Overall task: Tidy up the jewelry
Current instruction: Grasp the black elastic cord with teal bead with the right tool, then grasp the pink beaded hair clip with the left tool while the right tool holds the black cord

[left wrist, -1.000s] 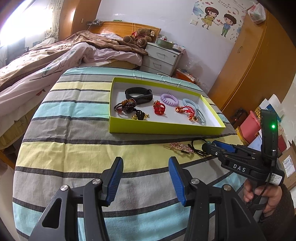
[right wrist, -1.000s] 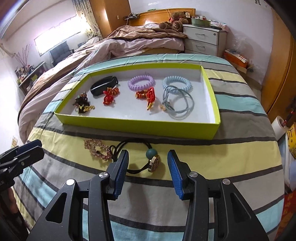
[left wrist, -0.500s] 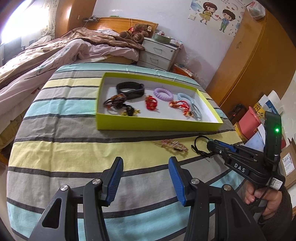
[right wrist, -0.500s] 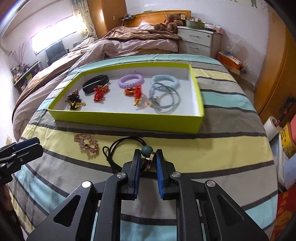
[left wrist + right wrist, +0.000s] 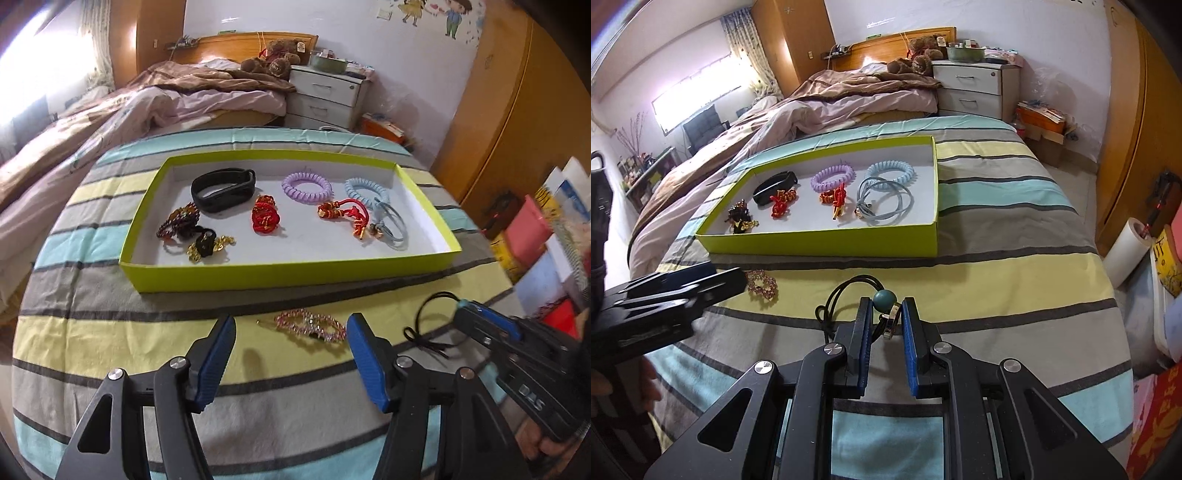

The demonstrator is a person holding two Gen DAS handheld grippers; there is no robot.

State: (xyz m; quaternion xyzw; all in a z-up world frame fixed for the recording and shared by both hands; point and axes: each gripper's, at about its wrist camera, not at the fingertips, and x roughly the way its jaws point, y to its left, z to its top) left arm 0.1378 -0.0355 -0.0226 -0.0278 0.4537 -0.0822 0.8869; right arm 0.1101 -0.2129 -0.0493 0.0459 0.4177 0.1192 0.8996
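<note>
A lime-green tray (image 5: 288, 273) (image 5: 820, 245) on the striped bedspread holds a black band (image 5: 223, 189), purple (image 5: 306, 186) and blue coil ties (image 5: 365, 192), red knots and bead bracelets. My right gripper (image 5: 884, 314) is shut on a black cord hair tie with a green bead (image 5: 884, 299), held just above the bedspread; its cord loop (image 5: 432, 325) shows in the left wrist view. My left gripper (image 5: 291, 354) is open and empty, just short of a pink rhinestone hair clip (image 5: 312, 326) (image 5: 761, 285) lying in front of the tray.
The bed with rumpled covers (image 5: 147, 110) lies behind the striped surface. A white nightstand (image 5: 975, 88) and a wooden wardrobe (image 5: 517, 122) stand at the right. Books and bags (image 5: 535, 236) crowd the floor on the right.
My right gripper has lifted slightly with the hair tie in it and swung left. My left gripper has moved forward toward the pink hair clip.
</note>
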